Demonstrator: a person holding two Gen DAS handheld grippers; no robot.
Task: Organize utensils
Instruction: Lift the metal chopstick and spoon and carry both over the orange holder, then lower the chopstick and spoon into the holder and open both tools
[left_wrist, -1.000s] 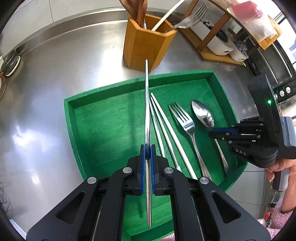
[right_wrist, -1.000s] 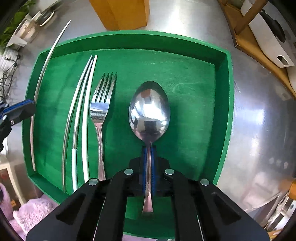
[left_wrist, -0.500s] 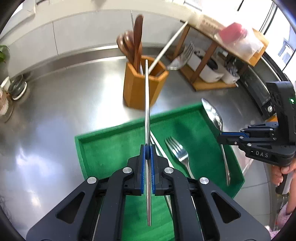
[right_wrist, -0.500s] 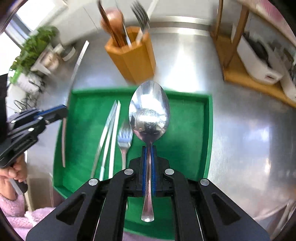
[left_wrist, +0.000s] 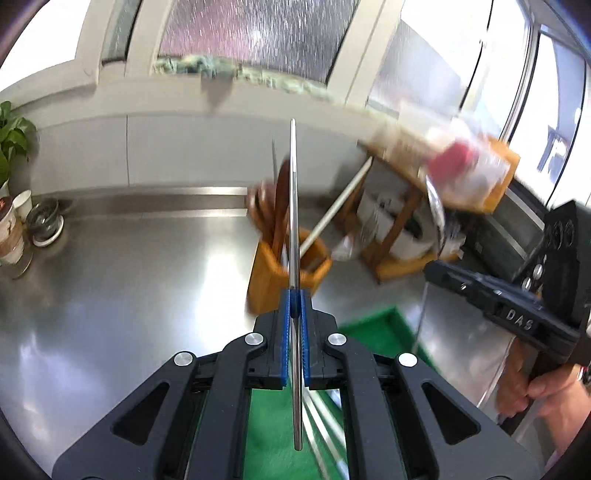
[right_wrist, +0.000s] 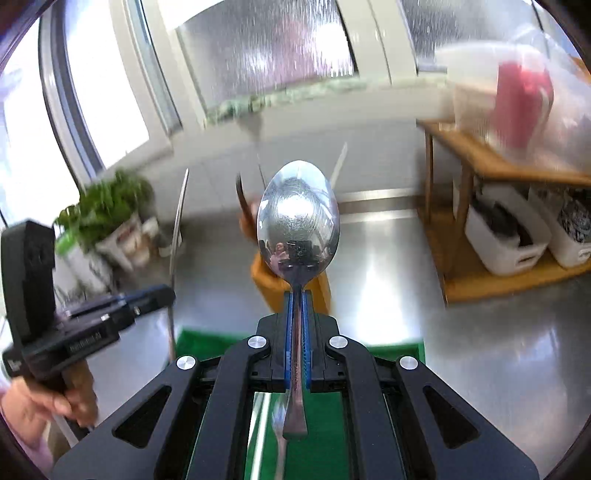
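Mid-carry, by the look of it. Left gripper (left_wrist: 294, 317), low centre of its frame, pinching a thin metal utensil (left_wrist: 293, 206) edge-on, tip toward the upper centre, overlapping the wooden holder (left_wrist: 266, 284). Right gripper (right_wrist: 297, 317) clamped on the spoon (right_wrist: 297, 225), bowl up at frame centre. Green tray (left_wrist: 373, 332) low in frame, below both. Next, probably: lining each piece over the holder mouth and lowering it in, clear of the wooden utensils already there.

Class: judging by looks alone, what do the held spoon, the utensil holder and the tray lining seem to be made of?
Spoon: polished metal, likely steel; its bowl mirrors the room.
Utensil holder: apparently wood, a warm orange-brown; blur hides any grain.
Tray: matte green, felt-like lining, no glare.
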